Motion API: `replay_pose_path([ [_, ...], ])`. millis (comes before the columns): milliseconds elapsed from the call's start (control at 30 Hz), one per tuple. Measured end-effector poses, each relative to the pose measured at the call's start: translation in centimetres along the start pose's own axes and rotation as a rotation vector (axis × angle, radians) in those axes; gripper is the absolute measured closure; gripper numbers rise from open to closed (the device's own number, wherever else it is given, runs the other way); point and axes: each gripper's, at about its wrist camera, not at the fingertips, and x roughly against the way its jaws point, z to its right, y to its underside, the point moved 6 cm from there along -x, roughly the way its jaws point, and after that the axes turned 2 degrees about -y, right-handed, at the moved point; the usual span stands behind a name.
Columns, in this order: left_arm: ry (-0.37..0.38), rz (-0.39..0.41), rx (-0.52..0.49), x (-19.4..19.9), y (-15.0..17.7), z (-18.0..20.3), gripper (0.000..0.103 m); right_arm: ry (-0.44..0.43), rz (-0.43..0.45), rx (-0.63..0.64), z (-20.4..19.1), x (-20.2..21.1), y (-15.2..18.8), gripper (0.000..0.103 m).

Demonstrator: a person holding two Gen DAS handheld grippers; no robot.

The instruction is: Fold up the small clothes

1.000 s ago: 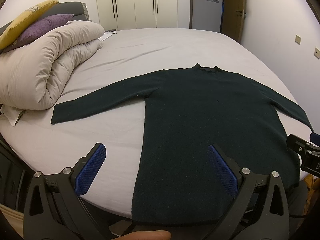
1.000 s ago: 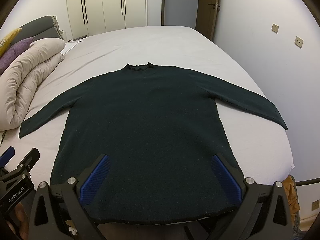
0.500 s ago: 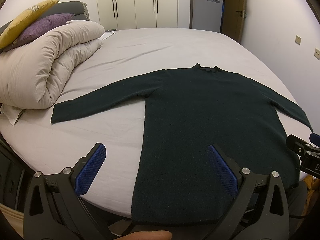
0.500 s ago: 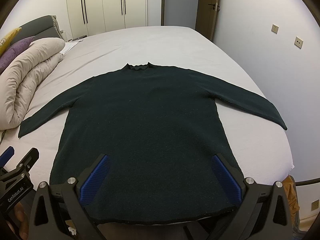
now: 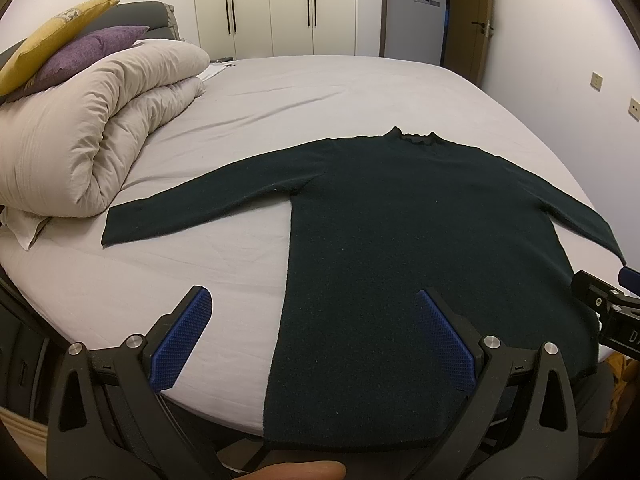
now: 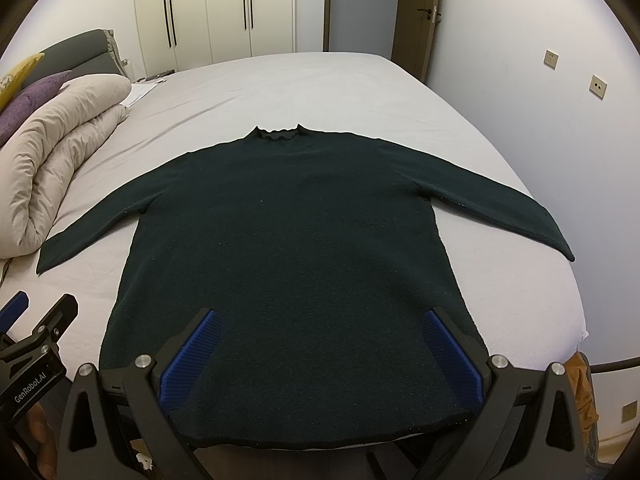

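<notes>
A dark green long-sleeved sweater point(image 5: 420, 248) lies flat on the bed, neck away from me, both sleeves spread out; it also shows in the right wrist view point(image 6: 292, 248). My left gripper point(image 5: 314, 340) is open and empty, hovering over the sweater's lower left edge near the hem. My right gripper point(image 6: 320, 354) is open and empty above the hem, its blue pads point(image 6: 452, 354) well apart over the lower body. Each gripper shows at the edge of the other's view.
The grey bed sheet point(image 5: 328, 88) stretches far beyond the sweater. A rolled beige duvet point(image 5: 88, 132) with purple and yellow pillows point(image 5: 80, 52) lies at the left. Wardrobes point(image 6: 228, 8) and a door stand behind; a wall runs along the right.
</notes>
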Motion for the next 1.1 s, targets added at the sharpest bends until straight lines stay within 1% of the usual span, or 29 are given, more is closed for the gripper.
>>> replay_pose_path([
  [733, 0.002, -0.002, 0.002, 0.02, 0.08, 0.00, 0.000, 0.001, 0.001, 0.003, -0.09, 0.00, 0.00, 0.000],
  [1100, 0.005, -0.009, 0.009, -0.42, 0.93, 0.01, 0.000, -0.001, -0.003, 0.008, -0.33, -0.02, 0.02, 0.000],
])
